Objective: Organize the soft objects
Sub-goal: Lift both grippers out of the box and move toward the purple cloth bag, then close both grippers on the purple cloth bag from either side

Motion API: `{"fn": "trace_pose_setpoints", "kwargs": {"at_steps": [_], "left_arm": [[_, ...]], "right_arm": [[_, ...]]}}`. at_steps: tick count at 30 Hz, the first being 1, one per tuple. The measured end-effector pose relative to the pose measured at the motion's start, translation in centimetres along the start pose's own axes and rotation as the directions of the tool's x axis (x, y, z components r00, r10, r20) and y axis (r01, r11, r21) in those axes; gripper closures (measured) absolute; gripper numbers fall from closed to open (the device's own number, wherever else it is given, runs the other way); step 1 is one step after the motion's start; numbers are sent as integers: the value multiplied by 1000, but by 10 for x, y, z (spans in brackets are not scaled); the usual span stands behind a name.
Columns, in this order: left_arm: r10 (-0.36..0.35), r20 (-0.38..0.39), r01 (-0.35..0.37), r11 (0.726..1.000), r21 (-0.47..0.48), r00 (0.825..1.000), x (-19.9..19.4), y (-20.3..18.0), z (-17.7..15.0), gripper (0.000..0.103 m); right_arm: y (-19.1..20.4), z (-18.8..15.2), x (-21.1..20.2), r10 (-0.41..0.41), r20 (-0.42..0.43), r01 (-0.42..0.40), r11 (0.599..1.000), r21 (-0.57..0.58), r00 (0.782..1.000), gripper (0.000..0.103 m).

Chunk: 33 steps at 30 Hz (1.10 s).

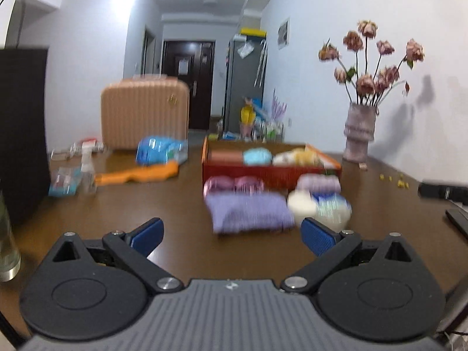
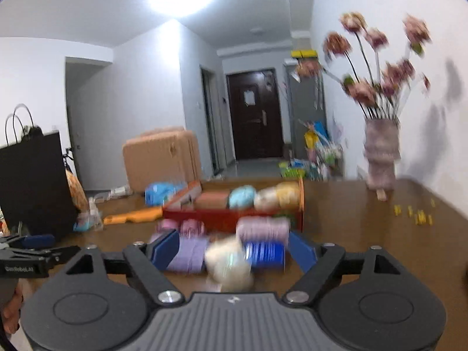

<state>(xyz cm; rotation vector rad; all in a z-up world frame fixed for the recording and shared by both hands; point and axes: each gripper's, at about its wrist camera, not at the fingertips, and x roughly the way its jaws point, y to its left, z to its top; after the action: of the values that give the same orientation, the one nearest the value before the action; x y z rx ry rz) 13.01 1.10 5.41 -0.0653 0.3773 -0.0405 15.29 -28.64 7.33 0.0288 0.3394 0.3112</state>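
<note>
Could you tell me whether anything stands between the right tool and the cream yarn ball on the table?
Nothing visible does. The right tool is open and empty, and the cream yarn ball lies directly ahead between its fingers, with the blue spool beside it, not in front.

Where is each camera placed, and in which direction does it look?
Left wrist: sits on the left gripper, looking level across the wooden table at the red box; only its open fingers show.
Right wrist: sits on the right gripper, looking the same way; its open fingers, the left gripper and a hand show.
Shared: box, purple cloth, vase, suitcase.
</note>
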Motion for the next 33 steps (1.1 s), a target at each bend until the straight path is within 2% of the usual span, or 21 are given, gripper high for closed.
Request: {"fn": "trace_pose_setpoints", "kwargs": {"at_steps": [4, 8, 13, 16, 19, 22, 26, 29, 30, 31, 33], "left_arm": [[-13, -55, 14, 1000, 7, 998, -6, 1, -20, 1], [-13, -78, 15, 999, 29, 997, 6, -2, -20, 1], [-21, -108, 21, 1000, 5, 994, 28, -1, -16, 1], [-27, -137, 27, 1000, -5, 990, 48, 2, -12, 1], [-62, -160, 54, 997, -56, 985, 76, 14, -2, 1], [-101, -162, 81, 989, -124, 982, 115, 34, 16, 2], [-136, -188, 93, 970, -225, 973, 170, 60, 38, 20], [-204, -206, 140, 948, -287, 957, 205, 73, 45, 20], [-224, -217, 153, 941, -304, 950, 216, 77, 45, 21], [-241, -230, 160, 934, -320, 943, 224, 79, 44, 25], [-301, -255, 198, 911, -361, 919, 238, 84, 38, 40]], "right_arm": [[9, -37, -1, 24, -79, -21, 999, 37, 997, 20], [15, -43, 6, 5, -87, -4, 1000, 5, 996, 21], [15, -44, 25, 54, -133, -52, 998, 25, 990, 37], [17, -40, 46, 98, -149, -89, 994, 68, 984, 44], [25, -32, 78, 179, -166, -157, 978, 134, 970, 46], [33, -20, 119, 190, -153, -160, 969, 191, 970, 45], [43, -8, 182, 142, -188, -95, 967, 235, 972, 44], [46, -8, 217, 112, -210, -50, 959, 279, 971, 44], [48, -9, 224, 104, -212, -43, 960, 275, 972, 44], [50, -10, 230, 97, -217, -36, 962, 272, 971, 44], [53, -12, 240, 83, -227, -22, 965, 260, 970, 45]]}}
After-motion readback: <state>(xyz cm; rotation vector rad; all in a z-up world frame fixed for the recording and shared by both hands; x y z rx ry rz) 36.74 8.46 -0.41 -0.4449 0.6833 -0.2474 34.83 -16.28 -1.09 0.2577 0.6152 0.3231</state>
